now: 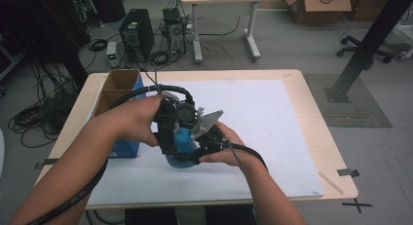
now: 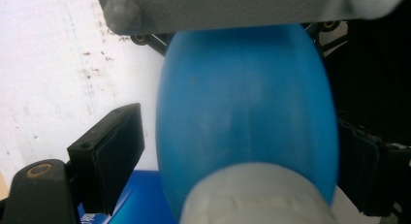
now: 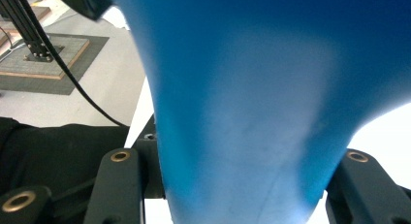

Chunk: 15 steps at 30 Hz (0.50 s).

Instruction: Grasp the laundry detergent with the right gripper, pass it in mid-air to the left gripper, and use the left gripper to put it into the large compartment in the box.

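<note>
- The table (image 1: 311,137) spreads across the middle of the high view, a pale wood top with rounded corners under a matte white sheet (image 1: 272,118) that shows faint scuffs and specks.
- At the left edge of that sheet sits an open cardboard box (image 1: 117,86) with blue printed sides, brown and rough inside.
- The work in hand is a blue bulb (image 1: 184,140), held just above the sheet at the centre of the high view, between the two grippers. It is smooth, rubbery and egg-shaped, tapering to a narrower neck and ending in a whitish, dull collar (image 2: 257,195) at the bottom of the left gripper view.
- Our right gripper (image 3: 242,185) is clamped on the narrow neck, with the black jaws pressing both flanks at the bottom of its own view, so we judge that the lift and hold are done.
- Our left gripper (image 2: 232,151) straddles the fat belly of the bulb. Its left pad (image 2: 114,156), flat and black, stands just off the surface. The right jaw lies in shadow against the bulb's side, so we read this grasp as not yet made.
- What seems left is closing that second grip before any squeeze or pull.
</note>
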Each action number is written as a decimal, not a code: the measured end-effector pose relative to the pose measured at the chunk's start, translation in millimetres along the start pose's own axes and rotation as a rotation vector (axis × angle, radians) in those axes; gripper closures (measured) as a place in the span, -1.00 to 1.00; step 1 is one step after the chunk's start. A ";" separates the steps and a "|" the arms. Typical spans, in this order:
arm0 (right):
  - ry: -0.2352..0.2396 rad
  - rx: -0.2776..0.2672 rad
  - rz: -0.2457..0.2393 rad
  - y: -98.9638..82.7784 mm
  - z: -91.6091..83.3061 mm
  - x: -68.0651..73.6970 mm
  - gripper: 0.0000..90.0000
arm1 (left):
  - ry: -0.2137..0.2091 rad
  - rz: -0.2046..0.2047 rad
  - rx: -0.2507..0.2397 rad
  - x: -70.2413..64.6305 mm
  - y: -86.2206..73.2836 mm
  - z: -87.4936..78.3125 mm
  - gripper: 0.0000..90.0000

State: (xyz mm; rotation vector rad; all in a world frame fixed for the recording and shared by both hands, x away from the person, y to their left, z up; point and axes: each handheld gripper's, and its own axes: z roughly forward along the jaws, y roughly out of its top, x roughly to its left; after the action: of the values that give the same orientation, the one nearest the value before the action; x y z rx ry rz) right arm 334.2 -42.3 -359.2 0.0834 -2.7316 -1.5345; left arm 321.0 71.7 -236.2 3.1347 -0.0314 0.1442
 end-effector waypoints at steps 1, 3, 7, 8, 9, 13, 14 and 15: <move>0.000 0.002 -0.001 0.4 0.0 0.2 0.01 | 0.004 0.001 0.001 -0.3 0.0 -0.1 -0.69; -0.001 0.003 0.002 1.0 0.0 0.5 0.01 | 0.006 0.004 0.003 -0.8 0.3 -1.3 -0.68; -0.003 -0.003 -0.001 1.6 0.0 0.0 0.01 | 0.008 0.008 0.002 -1.7 0.4 -2.7 -0.63; -0.004 -0.005 -0.001 1.5 0.0 -0.2 0.01 | 0.008 0.005 0.001 -2.2 0.1 -2.8 -0.62; -0.004 -0.005 -0.002 1.5 0.0 -0.2 0.01 | 0.008 0.008 0.005 -2.1 0.1 -3.1 -0.61; -0.004 -0.005 -0.006 1.5 0.3 -0.3 0.01 | 0.005 0.008 0.004 -2.3 0.2 -4.6 -0.53; -0.004 -0.005 -0.007 1.4 0.3 -0.3 0.01 | 0.006 0.008 0.002 -2.4 0.4 -4.3 -0.52; -0.003 -0.006 -0.005 1.3 0.4 -0.3 0.01 | 0.004 0.009 0.002 -2.5 0.5 -4.0 -0.50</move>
State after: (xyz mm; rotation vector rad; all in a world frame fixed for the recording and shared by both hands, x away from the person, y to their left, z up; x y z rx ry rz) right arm 334.5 -41.3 -358.3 0.0883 -2.7310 -1.5452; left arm 318.2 71.3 -232.5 3.1362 -0.0459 0.1501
